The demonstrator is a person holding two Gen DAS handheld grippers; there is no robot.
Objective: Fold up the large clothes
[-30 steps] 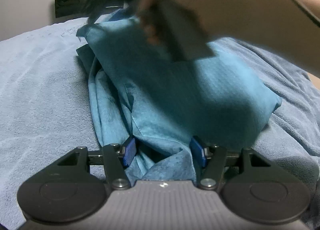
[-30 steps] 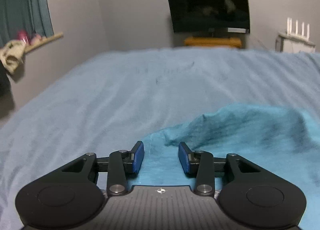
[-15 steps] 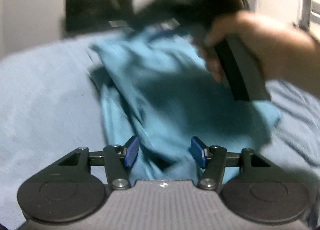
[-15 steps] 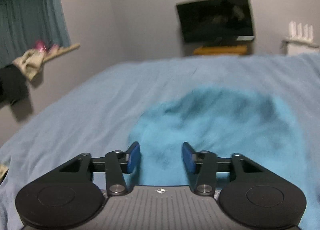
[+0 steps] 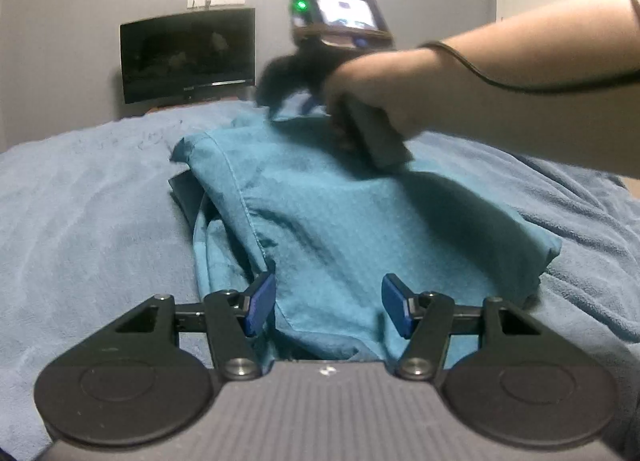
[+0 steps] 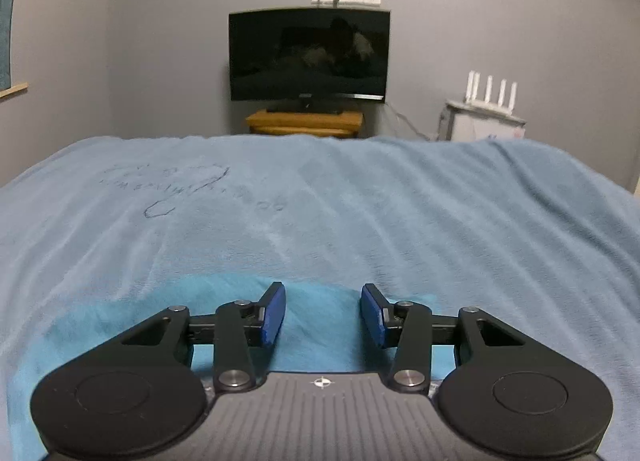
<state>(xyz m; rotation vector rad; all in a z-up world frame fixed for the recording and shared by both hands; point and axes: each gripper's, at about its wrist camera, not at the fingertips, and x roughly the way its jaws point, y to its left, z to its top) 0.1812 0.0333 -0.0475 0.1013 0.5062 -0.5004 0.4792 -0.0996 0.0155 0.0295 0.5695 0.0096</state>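
Soft, light teal garment (image 5: 360,229) will sag; best pinched at its near hem. Left gripper (image 5: 328,307) and right gripper (image 6: 323,319) both gape, holding nothing.

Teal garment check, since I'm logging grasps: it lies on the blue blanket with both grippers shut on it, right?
Not quite. The teal garment does lie on the blue blanket, but both the left gripper and the right gripper are open, as each wrist view shows.

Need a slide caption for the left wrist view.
Open left claw over the teal garment on the blue blanket; right hand at its far edge.
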